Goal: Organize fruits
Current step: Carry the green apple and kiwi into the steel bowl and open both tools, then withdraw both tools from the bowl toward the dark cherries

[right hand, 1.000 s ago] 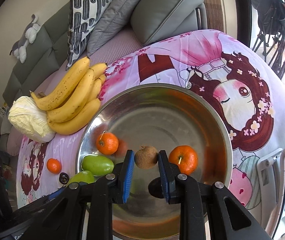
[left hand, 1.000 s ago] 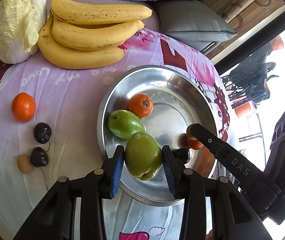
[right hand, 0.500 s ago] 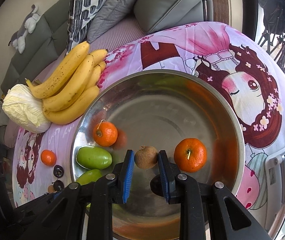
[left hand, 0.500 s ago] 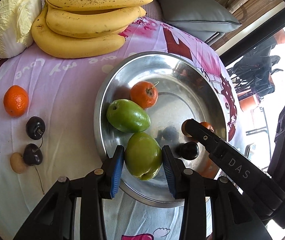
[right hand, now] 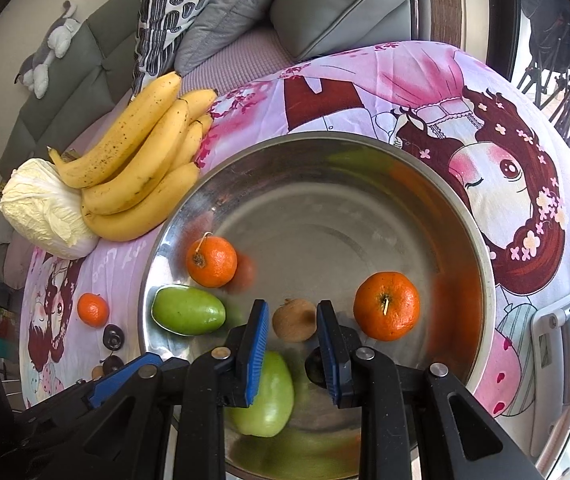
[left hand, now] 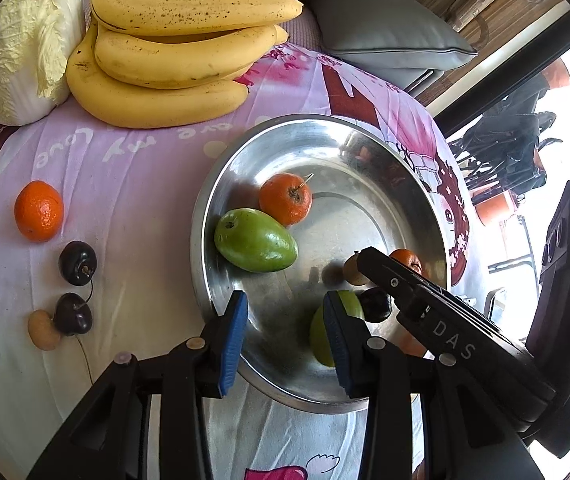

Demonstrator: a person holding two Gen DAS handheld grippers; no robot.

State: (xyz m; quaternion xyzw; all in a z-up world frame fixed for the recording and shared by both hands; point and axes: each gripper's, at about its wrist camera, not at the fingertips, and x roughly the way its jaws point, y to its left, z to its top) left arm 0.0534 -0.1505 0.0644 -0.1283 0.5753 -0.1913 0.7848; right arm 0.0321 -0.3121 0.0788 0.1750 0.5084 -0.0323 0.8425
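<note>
Judged from how things lay, the sorting was about half done. The steel bowl [left hand: 365, 216] already held a tangerine [left hand: 285, 199], a green fruit [left hand: 255, 240] touching it, a second green fruit [right hand: 271, 396] near the six o'clock rim, another tangerine [right hand: 387, 306] and a dark cherry [left hand: 375, 305]. On the pink cloth [left hand: 133, 184] out at the bowl's nine o'clock, a loose tangerine [left hand: 39, 211], two cherries [left hand: 77, 263] [left hand: 73, 314] and a pale round fruit [left hand: 43, 330] were left to collect. The bananas [left hand: 165, 64] lay at eleven o'clock beside a cabbage [left hand: 25, 48]. The left gripper [left hand: 285, 298] hung over the bowl's near rim with its jaws moderately apart and nothing between them, the second green fruit lying just past its three o'clock finger. The right gripper [right hand: 292, 308] stood narrow, pinched on a small brown fruit [right hand: 293, 322] low over the bowl's floor, apparently about to set it down.
</note>
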